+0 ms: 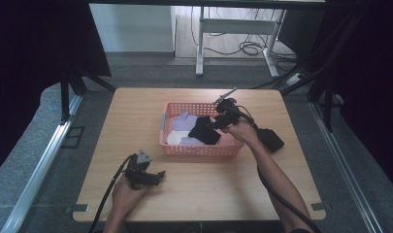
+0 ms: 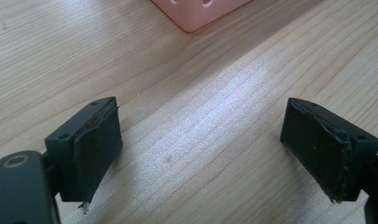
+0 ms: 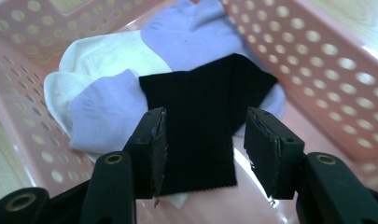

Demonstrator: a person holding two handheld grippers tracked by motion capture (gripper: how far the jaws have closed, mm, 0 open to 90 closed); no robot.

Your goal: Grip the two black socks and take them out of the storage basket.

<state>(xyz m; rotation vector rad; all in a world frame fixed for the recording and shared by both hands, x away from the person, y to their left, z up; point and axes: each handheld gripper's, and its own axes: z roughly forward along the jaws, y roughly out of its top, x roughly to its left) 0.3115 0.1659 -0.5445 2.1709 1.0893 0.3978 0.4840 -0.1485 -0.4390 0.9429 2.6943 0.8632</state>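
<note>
The right gripper (image 3: 203, 154) is positioned over the pink basket (image 3: 317, 79), jaws apart with nothing clamped. The black sock (image 3: 205, 102) lies between and just beyond the jaws, flat on the white and lilac socks (image 3: 107, 88) inside the basket, toward its right wall. The basket stands near the table's (image 1: 136, 111) far edge. The left gripper (image 2: 200, 154) rests by the near left corner, jaws wide open over bare wood.

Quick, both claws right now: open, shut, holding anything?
Left claw: open, empty, over the table.
Right claw: open around the black sock in the basket.
</note>
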